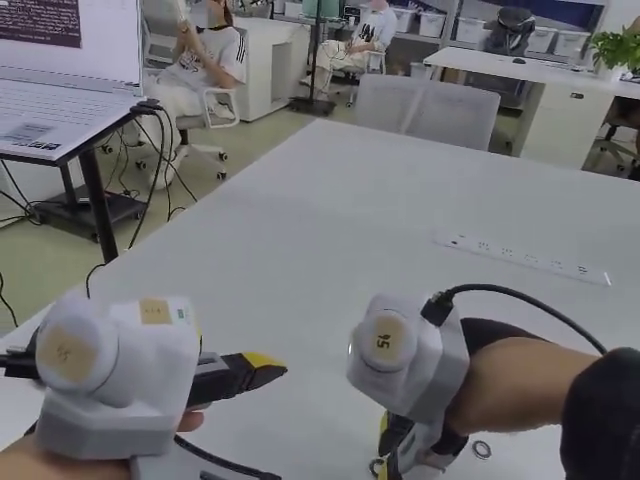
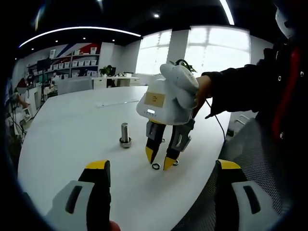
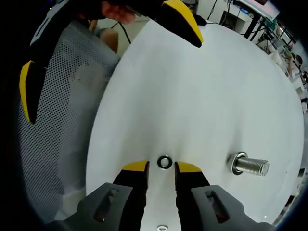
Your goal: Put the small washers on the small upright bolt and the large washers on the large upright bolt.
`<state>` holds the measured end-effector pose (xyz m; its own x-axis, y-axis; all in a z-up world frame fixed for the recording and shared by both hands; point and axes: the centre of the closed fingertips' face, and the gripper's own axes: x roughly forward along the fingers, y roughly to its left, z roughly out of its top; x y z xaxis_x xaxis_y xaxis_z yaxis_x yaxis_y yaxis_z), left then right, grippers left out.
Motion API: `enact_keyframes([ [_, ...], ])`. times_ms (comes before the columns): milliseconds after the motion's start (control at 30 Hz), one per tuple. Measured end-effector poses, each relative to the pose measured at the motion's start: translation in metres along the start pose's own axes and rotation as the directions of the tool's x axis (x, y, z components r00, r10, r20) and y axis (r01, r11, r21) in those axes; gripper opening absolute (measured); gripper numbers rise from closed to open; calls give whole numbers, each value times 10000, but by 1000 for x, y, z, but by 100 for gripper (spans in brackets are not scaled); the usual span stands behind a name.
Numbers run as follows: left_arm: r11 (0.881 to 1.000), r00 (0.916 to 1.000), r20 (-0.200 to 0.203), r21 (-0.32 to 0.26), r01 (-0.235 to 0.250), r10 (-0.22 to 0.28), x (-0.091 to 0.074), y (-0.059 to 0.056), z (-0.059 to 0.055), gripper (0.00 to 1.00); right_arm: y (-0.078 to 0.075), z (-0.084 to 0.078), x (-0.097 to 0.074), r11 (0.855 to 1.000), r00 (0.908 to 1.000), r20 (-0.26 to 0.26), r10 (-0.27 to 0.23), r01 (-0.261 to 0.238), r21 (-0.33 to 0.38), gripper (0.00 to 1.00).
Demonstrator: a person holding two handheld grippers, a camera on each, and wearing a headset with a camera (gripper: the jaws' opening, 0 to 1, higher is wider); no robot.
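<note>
The right gripper, jaws slightly parted and empty, is pointing down at the table. A washer is lying flat just beyond its tips, centred on the gap, with an upright bolt standing near. The left gripper is hovering wide open, farther off.

Office: desks, swivel chairs

Washer flat, bolt upright — apart
</note>
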<state>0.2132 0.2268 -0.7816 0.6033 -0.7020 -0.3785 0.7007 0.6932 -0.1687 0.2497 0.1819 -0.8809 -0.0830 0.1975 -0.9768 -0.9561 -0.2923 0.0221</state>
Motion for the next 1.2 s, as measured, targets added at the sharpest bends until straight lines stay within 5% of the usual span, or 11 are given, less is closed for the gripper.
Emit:
enact_keyframes([
  [533, 10000, 9999, 137, -52, -20, 21, -1, 0, 2, 90, -2, 1, 1, 9973, 9992, -281, -273, 252, -695, 15],
  [1200, 9999, 9999, 79, -7, 112, -112, 0, -1, 2, 88, -4, -2, 1, 9972, 9989, -350, -323, 299, -690, 14],
])
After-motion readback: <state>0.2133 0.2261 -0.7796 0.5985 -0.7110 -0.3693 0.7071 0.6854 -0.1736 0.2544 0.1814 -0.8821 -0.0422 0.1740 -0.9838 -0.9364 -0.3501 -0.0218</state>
